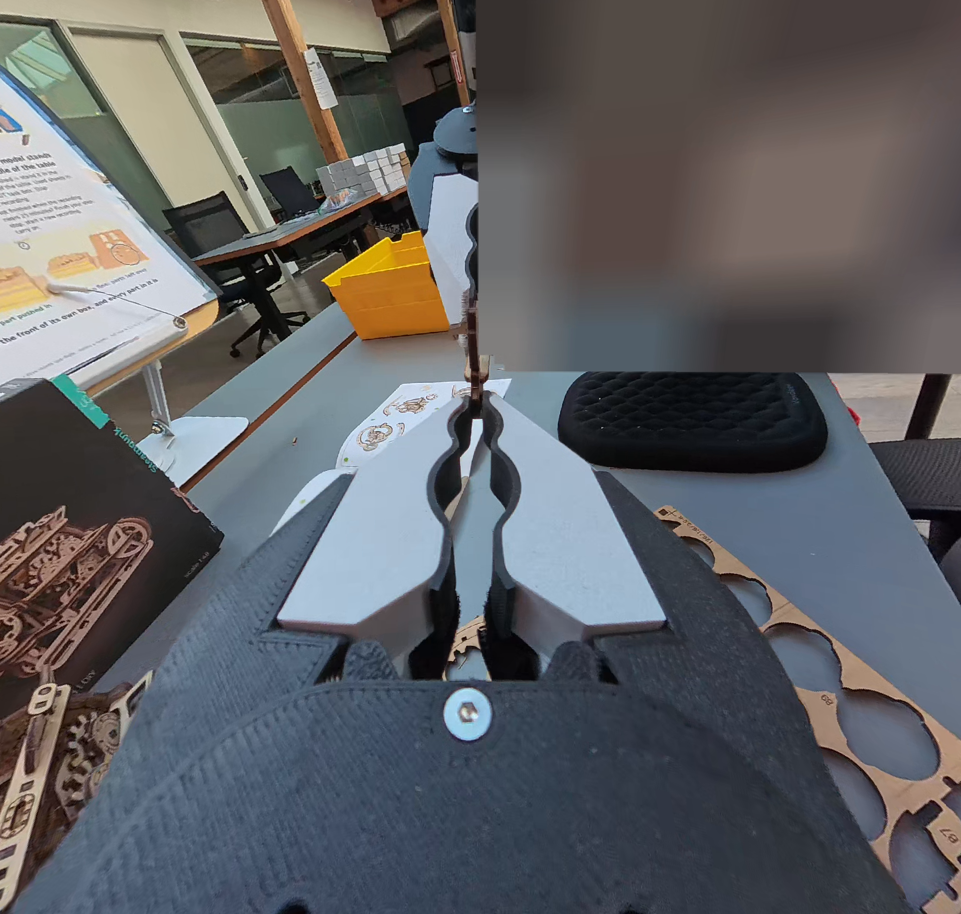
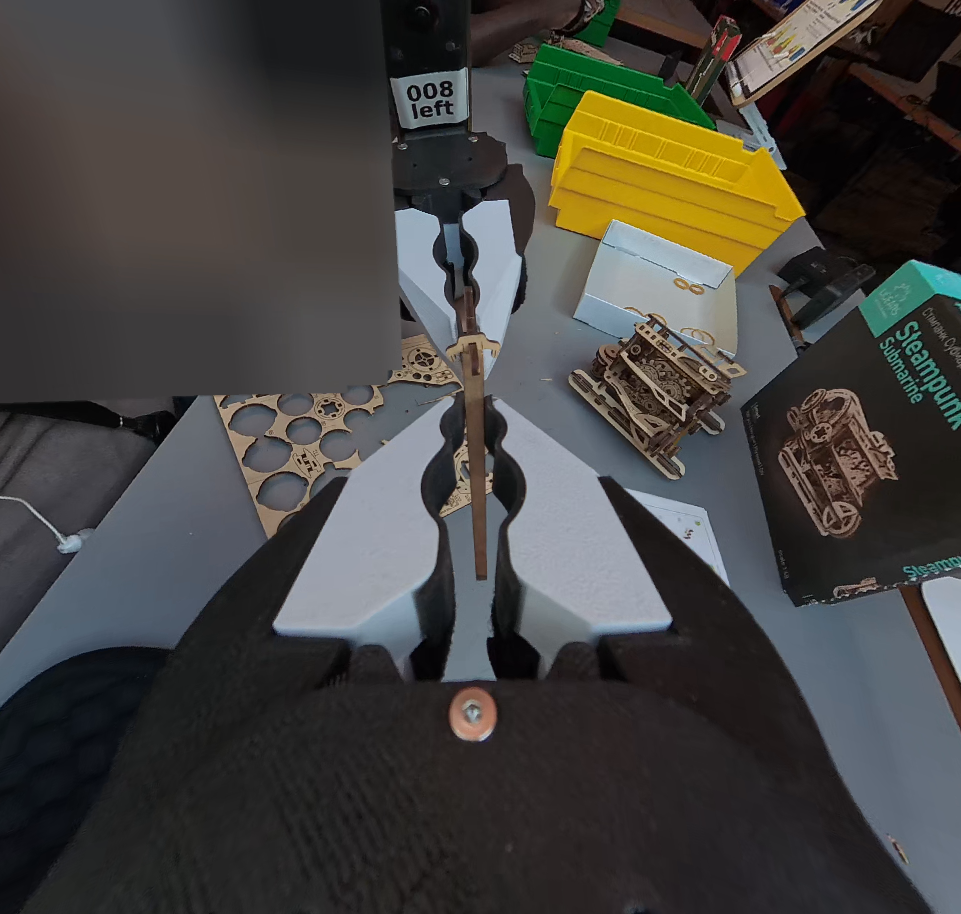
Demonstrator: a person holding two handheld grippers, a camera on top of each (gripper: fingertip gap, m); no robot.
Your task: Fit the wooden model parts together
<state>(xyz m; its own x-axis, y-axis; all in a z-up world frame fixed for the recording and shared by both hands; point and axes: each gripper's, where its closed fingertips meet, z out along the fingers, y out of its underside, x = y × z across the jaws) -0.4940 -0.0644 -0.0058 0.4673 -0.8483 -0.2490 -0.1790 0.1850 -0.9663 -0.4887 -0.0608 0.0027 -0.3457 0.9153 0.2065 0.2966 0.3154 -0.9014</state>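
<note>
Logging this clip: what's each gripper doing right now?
Left gripper: shut on a small wooden part.
Right gripper: shut on a long wooden strip.

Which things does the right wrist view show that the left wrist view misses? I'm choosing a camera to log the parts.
Only the right wrist view: the green bin, the white tray and the whole half-built wooden model. Only the left wrist view: the black quilted pad. Both: the yellow bin, the punched-out wooden sheet, and the thin wooden parts between the grippers.
</note>
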